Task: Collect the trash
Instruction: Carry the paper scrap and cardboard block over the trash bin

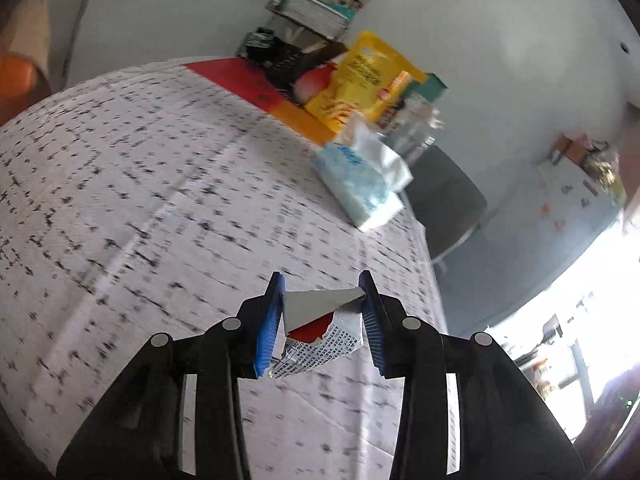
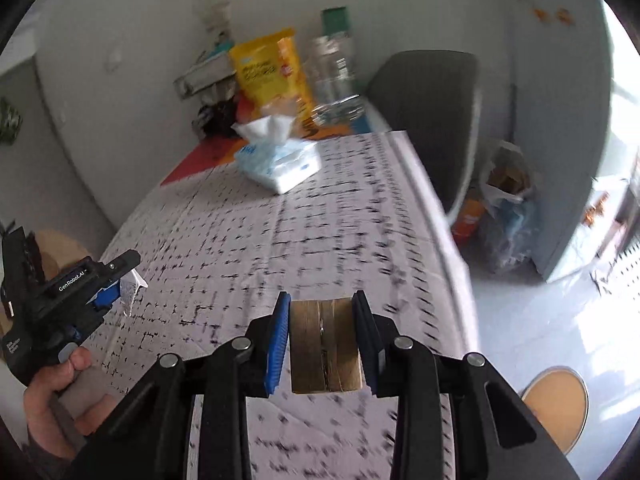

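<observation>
My left tool pinches a crumpled silver-and-red wrapper above the worktop; my right tool clamps a flat brown cardboard piece.

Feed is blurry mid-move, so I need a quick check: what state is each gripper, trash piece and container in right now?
Left gripper: shut on the crumpled wrapper, lifted off the table.
Right gripper: shut on the flat brown wrapper.
Tissue pack: lying on the table, opened, a tissue sticking up.
Yellow pouch: standing upright at the far end.
Plastic bag: on the floor by the chair, mouth open.
</observation>
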The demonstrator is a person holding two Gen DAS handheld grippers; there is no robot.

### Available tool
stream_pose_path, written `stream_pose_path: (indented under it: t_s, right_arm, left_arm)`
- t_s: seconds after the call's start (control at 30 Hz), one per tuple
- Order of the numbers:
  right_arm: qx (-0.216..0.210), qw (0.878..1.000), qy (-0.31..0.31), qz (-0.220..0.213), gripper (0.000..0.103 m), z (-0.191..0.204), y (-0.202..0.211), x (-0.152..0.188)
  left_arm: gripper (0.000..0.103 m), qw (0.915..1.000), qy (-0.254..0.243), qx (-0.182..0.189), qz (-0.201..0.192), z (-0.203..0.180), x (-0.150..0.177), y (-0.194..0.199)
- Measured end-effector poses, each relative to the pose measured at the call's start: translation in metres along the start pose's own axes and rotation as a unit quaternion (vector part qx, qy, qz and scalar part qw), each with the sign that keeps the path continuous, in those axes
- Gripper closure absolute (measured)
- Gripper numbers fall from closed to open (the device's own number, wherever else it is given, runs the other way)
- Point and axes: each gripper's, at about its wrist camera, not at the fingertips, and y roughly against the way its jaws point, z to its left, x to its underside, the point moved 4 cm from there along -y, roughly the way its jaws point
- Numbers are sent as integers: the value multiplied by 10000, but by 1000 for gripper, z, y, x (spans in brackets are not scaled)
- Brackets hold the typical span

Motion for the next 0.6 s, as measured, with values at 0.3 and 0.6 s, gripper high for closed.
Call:
stream_pose_path:
  t_s: [0.3,0.6]
  right_arm:
    - [230,9975,-618,-244,71,-59,47,31]
    - [445,9921,-1090,-424,71,-126,79,50]
  left_arm:
    - [65,9972,-515,463,279,-65,36,-2]
    - [65,9879,-1113,852,657,-142,86,-12]
